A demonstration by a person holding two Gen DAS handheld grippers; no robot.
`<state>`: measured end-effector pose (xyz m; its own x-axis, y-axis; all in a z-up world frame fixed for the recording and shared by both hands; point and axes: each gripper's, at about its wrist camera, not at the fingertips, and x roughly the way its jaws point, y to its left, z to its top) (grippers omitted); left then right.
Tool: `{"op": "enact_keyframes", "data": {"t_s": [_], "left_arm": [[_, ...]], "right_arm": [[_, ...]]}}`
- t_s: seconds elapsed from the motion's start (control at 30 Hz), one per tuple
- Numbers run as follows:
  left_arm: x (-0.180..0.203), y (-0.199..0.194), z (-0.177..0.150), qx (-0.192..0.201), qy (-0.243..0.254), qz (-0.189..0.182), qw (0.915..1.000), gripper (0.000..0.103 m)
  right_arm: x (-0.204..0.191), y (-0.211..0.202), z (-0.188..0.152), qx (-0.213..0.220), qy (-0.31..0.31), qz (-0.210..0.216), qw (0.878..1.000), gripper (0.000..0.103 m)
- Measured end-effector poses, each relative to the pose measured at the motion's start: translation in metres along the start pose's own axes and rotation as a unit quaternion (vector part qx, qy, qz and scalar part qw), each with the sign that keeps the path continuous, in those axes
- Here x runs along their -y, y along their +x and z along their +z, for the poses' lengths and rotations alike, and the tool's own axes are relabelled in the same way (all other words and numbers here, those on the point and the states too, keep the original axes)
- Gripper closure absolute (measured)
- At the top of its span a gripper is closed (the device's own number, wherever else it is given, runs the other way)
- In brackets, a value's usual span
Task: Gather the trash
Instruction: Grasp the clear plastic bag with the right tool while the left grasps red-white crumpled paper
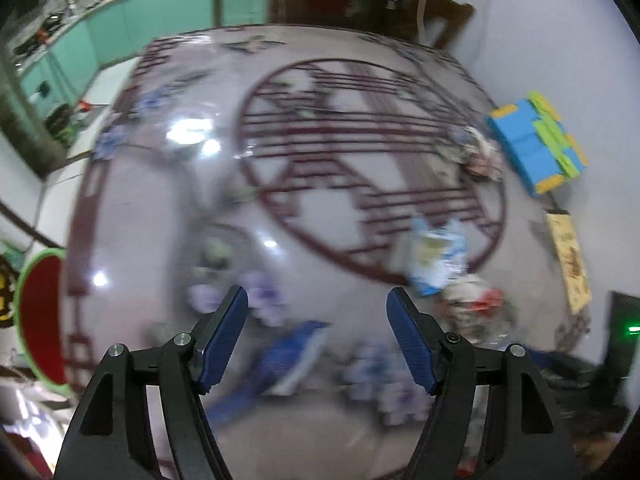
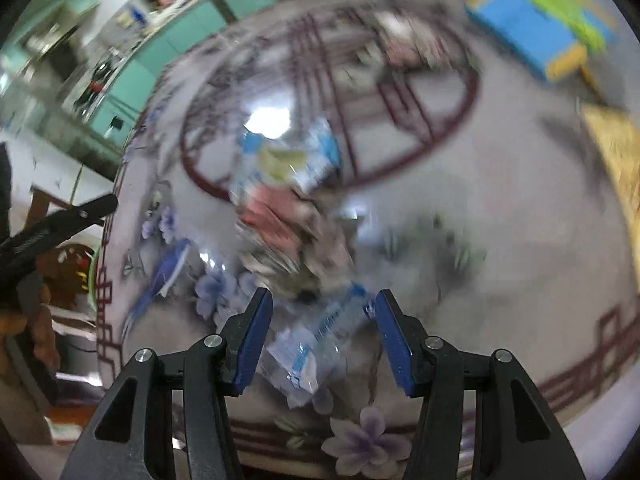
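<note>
Both views are motion-blurred. Trash lies on a glossy patterned table (image 1: 192,184). In the left wrist view my left gripper (image 1: 318,302) is open and empty above the table; a blue-and-white wrapper (image 1: 294,354) lies just beyond its fingers, a light-blue snack bag (image 1: 436,258) and a crumpled red-and-white wrapper (image 1: 478,304) lie to the right. In the right wrist view my right gripper (image 2: 324,306) is open, with a clear blue-printed plastic wrapper (image 2: 310,350) between its fingers, not gripped. Beyond it lie a pink-and-grey crumpled pile (image 2: 292,228) and the light-blue bag (image 2: 288,160).
A red bin with a green rim (image 1: 40,320) stands at the table's left edge. A blue, green and yellow box (image 1: 538,144) and a yellow booklet (image 1: 570,258) lie at the right side. Another crumpled wrapper (image 1: 478,152) lies near the box. A teal counter (image 1: 120,24) runs behind.
</note>
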<state>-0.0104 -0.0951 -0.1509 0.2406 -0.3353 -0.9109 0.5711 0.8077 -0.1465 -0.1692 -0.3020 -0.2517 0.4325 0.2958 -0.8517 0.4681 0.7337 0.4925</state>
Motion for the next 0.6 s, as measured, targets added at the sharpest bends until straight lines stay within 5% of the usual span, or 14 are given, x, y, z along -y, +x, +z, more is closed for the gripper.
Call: {"op": "enact_keyframes", "data": {"t_s": [0.2, 0.27, 0.6], "left_arm": [[0.053, 0.018, -0.004, -0.028, 0.020, -0.036, 0.9987, 0.031], [0.064, 0.026, -0.006, -0.042, 0.021, -0.050, 0.9976, 0.031], [0.100, 0.064, -0.011, -0.094, 0.018, -0.085, 0.9918, 0.031]], "right_arm": [[0.004, 0.020, 0.001, -0.021, -0.014, 0.013, 1.000, 0.052], [0.004, 0.027, 0.003, -0.028, -0.030, 0.005, 0.999, 0.085], [0.053, -0.008, 0.033, 0.033, -0.014, -0.038, 0.999, 0.089]]}}
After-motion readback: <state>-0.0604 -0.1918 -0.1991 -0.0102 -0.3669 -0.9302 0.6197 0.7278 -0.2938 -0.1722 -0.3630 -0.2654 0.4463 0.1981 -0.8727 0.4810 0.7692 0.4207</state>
